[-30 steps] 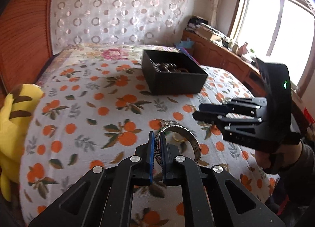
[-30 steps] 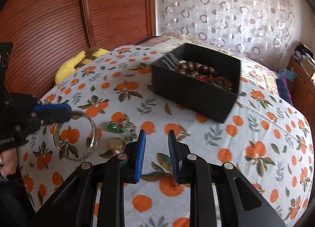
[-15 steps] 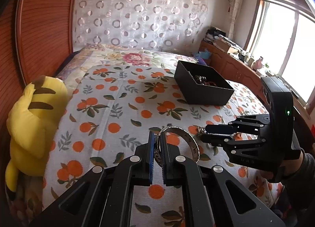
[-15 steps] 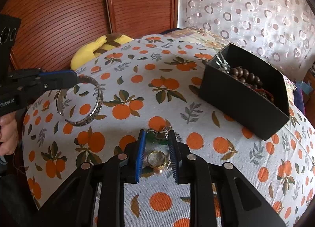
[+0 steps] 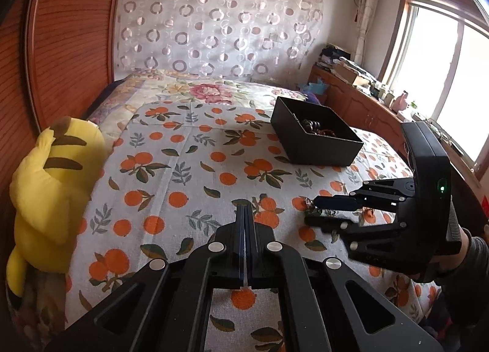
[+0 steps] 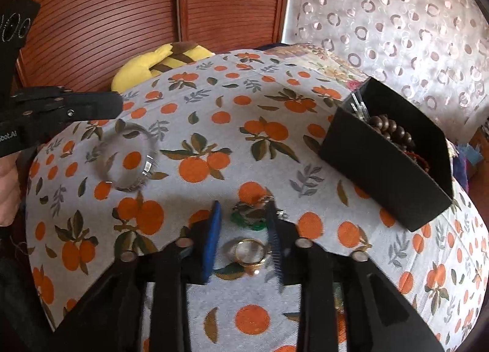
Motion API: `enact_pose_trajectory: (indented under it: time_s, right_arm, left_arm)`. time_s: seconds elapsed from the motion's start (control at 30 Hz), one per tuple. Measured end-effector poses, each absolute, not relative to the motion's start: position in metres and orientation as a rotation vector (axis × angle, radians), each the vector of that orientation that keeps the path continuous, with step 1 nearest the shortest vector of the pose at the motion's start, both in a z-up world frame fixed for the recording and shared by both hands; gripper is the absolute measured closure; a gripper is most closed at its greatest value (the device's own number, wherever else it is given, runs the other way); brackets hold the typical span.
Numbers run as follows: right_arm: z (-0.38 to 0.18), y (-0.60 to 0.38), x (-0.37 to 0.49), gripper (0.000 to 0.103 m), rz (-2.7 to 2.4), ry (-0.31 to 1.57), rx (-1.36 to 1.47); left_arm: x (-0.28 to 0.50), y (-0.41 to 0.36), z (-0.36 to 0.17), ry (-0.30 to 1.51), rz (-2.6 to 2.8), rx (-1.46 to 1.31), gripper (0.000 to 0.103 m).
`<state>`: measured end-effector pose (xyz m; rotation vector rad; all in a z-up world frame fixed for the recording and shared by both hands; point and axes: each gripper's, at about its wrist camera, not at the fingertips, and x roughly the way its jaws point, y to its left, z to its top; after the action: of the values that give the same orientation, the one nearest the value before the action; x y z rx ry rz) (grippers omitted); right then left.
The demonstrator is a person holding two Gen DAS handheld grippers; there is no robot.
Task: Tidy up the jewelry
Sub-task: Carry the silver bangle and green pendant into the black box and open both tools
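Observation:
A black open box [image 5: 316, 144] [image 6: 388, 165] holds dark beads on the orange-print bedspread. My left gripper [image 5: 245, 210] [image 6: 117, 106] is shut with nothing between its fingers. A silver bangle [image 6: 126, 161] shows blurred below its tip, apart from it; I cannot tell if it touches the bed. My right gripper [image 6: 244, 217] [image 5: 308, 210] is open low over the bed. A green and silver jewelry piece [image 6: 252, 214] lies between its fingers, and a gold-rimmed round piece [image 6: 249, 252] lies just behind.
A yellow plush toy [image 5: 49, 187] [image 6: 162, 60] lies at the bed's left edge by the wooden headboard [image 5: 70, 43]. A wooden cabinet [image 5: 360, 104] with clutter runs under the window on the right. A patterned curtain [image 5: 214, 22] hangs behind the bed.
The left gripper has lost the silver bangle, which now shows blurred below its tip, and its fingers have closed fully. The right gripper has opened wider and dropped over the green piece.

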<state>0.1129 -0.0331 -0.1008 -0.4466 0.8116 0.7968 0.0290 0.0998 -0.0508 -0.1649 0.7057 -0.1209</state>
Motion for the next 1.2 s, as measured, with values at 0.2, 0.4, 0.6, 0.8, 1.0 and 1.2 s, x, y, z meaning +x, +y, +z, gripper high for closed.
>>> enact_pose_trajectory:
  time_s: [0.2, 0.4, 0.6, 0.8, 1.0, 1.2]
  right_arm:
    - [-0.098, -0.040, 0.113, 0.096, 0.805, 0.806, -0.427]
    - [-0.091, -0.048, 0.115, 0.096, 0.808, 0.786, -0.388]
    - [-0.073, -0.059, 0.117, 0.096, 0.792, 0.745, -0.350]
    - [-0.057, -0.072, 0.120, 0.096, 0.767, 0.706, -0.336]
    - [-0.043, -0.089, 0.127, 0.096, 0.747, 0.677, -0.302]
    - [-0.020, -0.105, 0.137, 0.096, 0.741, 0.630, -0.271]
  left_arm:
    - [0.030, 0.105, -0.055, 0.725, -0.107, -0.165, 0.103]
    - [0.027, 0.120, -0.066, 0.793, -0.098, -0.151, 0.097]
    - [0.029, 0.121, -0.082, 0.844, -0.072, -0.112, 0.075]
    - [0.034, 0.117, -0.092, 0.863, -0.055, -0.057, 0.085]
    - [0.037, 0.110, -0.086, 0.832, -0.076, -0.057, 0.099]
    - [0.057, 0.096, -0.058, 0.756, -0.115, -0.087, 0.099]
